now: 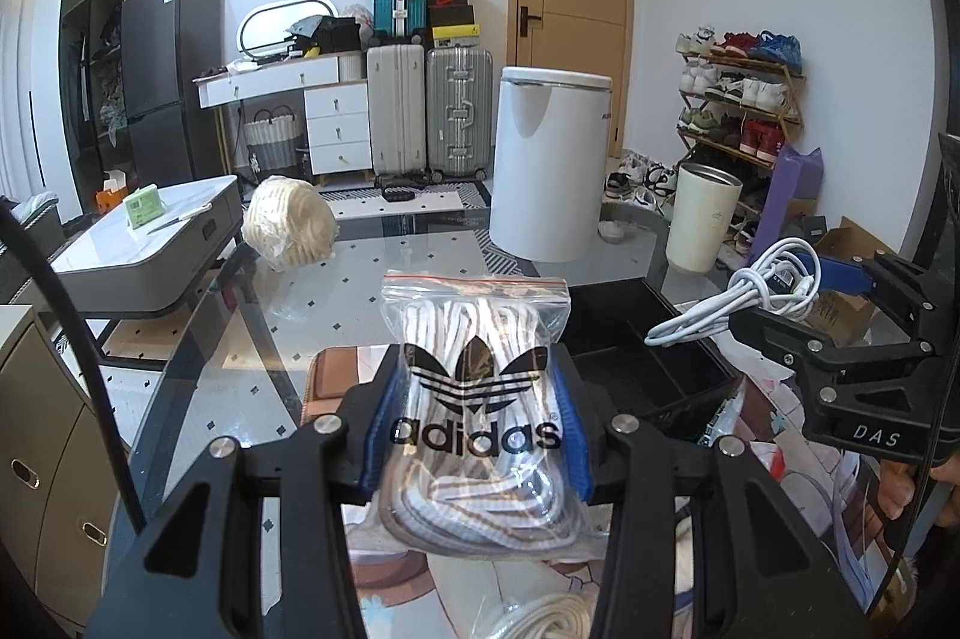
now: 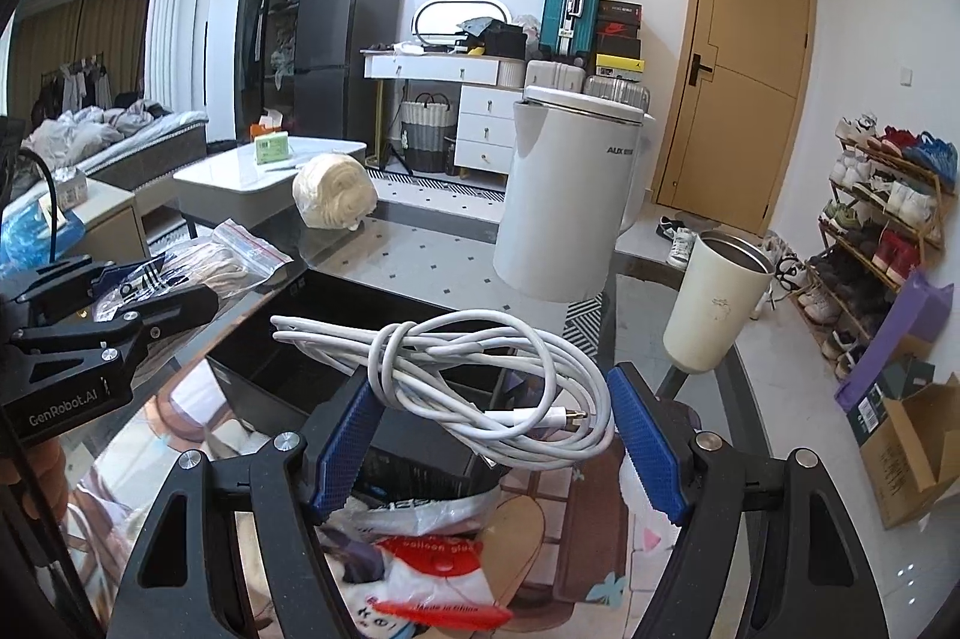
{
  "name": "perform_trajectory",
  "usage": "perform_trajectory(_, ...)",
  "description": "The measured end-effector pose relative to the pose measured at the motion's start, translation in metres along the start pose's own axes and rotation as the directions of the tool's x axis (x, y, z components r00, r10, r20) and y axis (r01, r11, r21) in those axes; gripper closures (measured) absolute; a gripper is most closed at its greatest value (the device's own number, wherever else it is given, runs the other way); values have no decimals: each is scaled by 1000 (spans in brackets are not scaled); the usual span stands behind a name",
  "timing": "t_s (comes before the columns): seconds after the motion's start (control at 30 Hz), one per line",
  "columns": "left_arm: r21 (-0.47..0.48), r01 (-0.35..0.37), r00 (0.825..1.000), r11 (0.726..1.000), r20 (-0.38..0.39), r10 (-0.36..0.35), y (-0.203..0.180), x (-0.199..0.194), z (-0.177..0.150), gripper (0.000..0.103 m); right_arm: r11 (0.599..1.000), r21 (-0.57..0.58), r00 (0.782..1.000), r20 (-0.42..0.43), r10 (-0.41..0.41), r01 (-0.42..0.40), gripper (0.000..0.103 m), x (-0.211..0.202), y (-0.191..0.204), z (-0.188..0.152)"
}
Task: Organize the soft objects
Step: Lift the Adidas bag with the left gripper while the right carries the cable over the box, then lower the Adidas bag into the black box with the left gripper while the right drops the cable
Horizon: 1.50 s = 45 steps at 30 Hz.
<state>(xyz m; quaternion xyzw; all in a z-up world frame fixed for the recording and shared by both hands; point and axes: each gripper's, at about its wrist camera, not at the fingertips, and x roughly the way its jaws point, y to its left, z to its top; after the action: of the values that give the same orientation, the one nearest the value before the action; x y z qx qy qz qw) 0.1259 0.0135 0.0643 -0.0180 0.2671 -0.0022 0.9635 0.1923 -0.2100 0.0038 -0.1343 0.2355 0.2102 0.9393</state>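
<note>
Pinched low in the left wrist view, the lace bag sits between the left gripper pads, jaws narrow. At centre of the right view, the cable hangs in the right gripper, jaws wide. Both tilt down over the black box. Risk: the loose cable coil could slip out or snag the box rim.

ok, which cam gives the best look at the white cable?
Right wrist: the coiled white cable fills the centre, knot and plug end visible, lying across the right gripper. The left wrist view shows only a small bundle at the right edge, partly hidden by that gripper's fingers.
</note>
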Motion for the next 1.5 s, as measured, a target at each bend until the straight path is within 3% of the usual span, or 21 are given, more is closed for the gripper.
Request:
perform_trajectory(0.7,-5,49,996,999,-71,-49,-4,46,10,59,989,-149,998,-68,-17,7,26,59,16,11)
perform_trajectory(1.5,15,84,993,996,-85,-83,-11,58,6,58,942,-299,978,-183,101,-153,26,103,30,16)
